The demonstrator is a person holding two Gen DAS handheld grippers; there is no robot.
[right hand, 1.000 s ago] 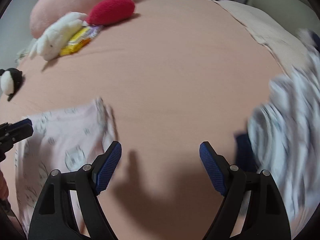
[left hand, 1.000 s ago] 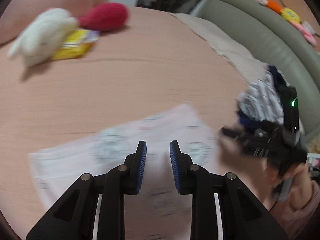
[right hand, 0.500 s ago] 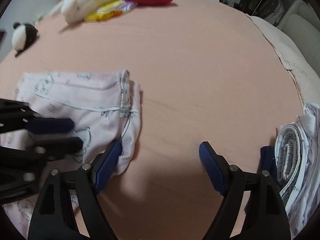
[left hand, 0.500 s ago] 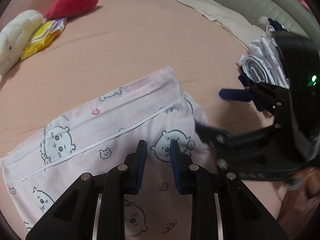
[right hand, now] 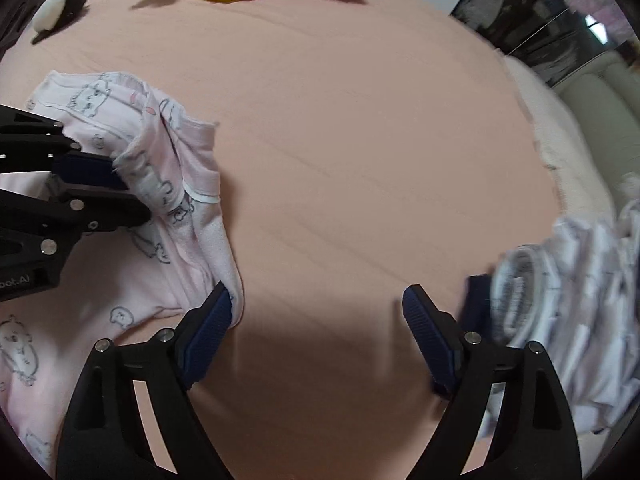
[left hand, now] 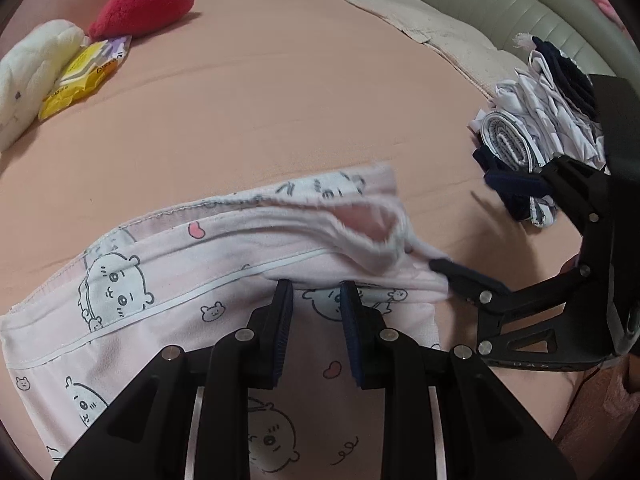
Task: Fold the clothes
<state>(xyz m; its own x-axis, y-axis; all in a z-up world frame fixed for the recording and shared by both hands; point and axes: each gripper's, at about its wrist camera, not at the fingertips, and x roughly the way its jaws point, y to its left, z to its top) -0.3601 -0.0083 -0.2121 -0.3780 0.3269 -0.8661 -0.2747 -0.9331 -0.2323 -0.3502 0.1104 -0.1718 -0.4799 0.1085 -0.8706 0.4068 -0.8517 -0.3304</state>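
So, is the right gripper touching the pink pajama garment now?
Touching. In the right wrist view, one finger of the open right gripper presses against the pink garment's edge.

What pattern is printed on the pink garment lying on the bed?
Pale pink garment with cartoon bear faces and small hearts, seen best in the left wrist view.
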